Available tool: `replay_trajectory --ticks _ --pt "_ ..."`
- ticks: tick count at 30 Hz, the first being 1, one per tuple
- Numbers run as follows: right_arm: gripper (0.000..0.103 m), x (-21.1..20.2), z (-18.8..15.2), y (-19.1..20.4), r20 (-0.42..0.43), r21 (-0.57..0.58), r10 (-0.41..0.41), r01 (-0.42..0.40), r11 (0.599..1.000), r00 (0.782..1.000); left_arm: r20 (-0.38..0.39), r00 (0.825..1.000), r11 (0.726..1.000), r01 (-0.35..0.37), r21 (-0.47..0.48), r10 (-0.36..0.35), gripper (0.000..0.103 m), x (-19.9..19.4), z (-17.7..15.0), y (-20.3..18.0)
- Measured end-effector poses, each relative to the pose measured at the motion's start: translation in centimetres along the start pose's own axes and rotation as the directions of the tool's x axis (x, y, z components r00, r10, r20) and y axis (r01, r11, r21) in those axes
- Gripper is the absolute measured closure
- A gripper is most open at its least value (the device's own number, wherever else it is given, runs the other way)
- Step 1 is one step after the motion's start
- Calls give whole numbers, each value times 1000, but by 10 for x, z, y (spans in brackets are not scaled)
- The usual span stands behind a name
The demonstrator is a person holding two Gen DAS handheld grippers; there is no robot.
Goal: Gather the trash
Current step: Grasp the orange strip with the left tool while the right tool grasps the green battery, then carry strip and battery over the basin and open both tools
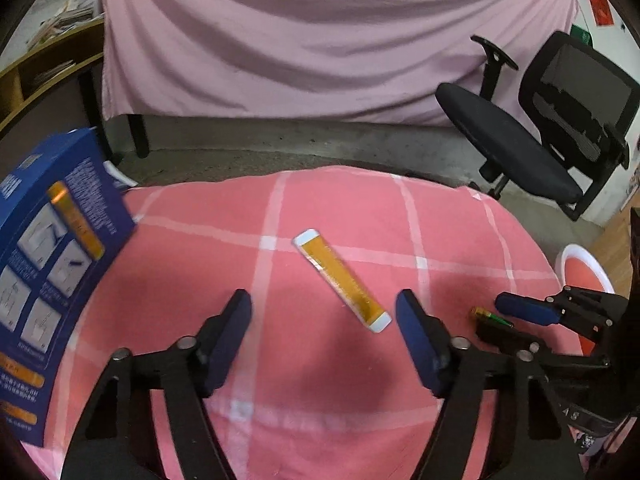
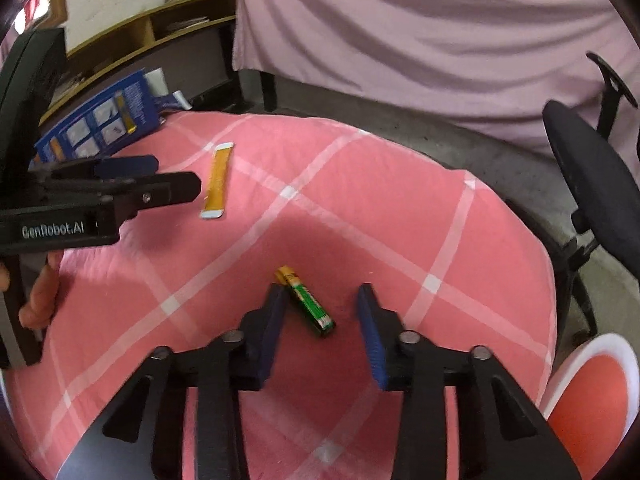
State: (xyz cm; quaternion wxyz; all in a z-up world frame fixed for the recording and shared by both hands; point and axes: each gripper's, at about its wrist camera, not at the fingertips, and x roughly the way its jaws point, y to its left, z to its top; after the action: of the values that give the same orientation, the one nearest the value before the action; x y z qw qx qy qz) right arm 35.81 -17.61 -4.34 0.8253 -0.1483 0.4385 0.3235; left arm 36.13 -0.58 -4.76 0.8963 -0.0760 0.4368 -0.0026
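Trash: green-and-gold battery (image 2: 305,301) lies between the right tool (image 2: 321,308)'s spread fingers, framed for pinching. Left tool (image 1: 324,312), fingers apart, brackets the orange-and-white sachet (image 1: 342,280) on the pink-checked table (image 2: 360,208).

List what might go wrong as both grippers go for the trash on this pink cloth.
1. The battery lies off-centre, against the left jaw of the open right gripper; closing may roll it away.
2. The flat orange sachet may slip the open left gripper, which could pinch the soft cloth instead.
3. The grippers work close together and could collide.
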Motion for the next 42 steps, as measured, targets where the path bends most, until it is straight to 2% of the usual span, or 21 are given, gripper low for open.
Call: replay_trajectory --ticks 2,4,5,6,9,14,18,24,28,31,36,40,42 --pt "87 0 1 -4 3 22 -2 2 1000 1000 -35 999 1000 -20 18 21 53 10 3 -6" --pt "92 0 3 -8 5 36 -3 3 999 1000 -50 997 998 -50 49 53 54 17 6 -14" --pt "93 -1 3 -9 6 41 -2 2 999 1000 -51 997 997 -54 55 57 58 20 6 -16" --pt "94 -2 3 -10 7 43 -2 2 999 1000 -56 996 996 -61 66 65 67 22 7 -19" --pt "95 -3 3 -9 11 40 -9 9 999 1000 -63 994 991 -86 104 93 80 27 5 -25" --pt "95 -3 4 -9 25 46 -9 8 999 1000 -51 996 986 -71 151 80 100 29 -4 -34" --pt "95 -9 3 -13 61 65 -7 3 998 998 -35 998 986 -53 160 59 101 27 -9 -35" --pt "95 -19 2 -12 121 75 -27 18 997 992 -9 1000 992 -1 123 2 101 16 -13 -32" --pt "95 -29 1 -11 180 81 -58 43 996 982 54 998 992 12 128 -19 101 2 -15 -35" --pt "95 -40 -2 -10 239 90 -80 60 994 968 121 992 990 26 142 -43 101 -12 -17 -41" --pt "95 -62 -9 -4 359 90 -122 96 991 925 233 971 989 20 147 -54 101 -33 -22 -51" --pt "95 -80 -17 -3 463 103 -142 106 989 875 329 941 989 30 144 -77 101 -51 -27 -61" --pt "95 -94 -24 -4 528 123 -158 108 986 834 367 926 988 38 147 -90 101 -59 -29 -68"
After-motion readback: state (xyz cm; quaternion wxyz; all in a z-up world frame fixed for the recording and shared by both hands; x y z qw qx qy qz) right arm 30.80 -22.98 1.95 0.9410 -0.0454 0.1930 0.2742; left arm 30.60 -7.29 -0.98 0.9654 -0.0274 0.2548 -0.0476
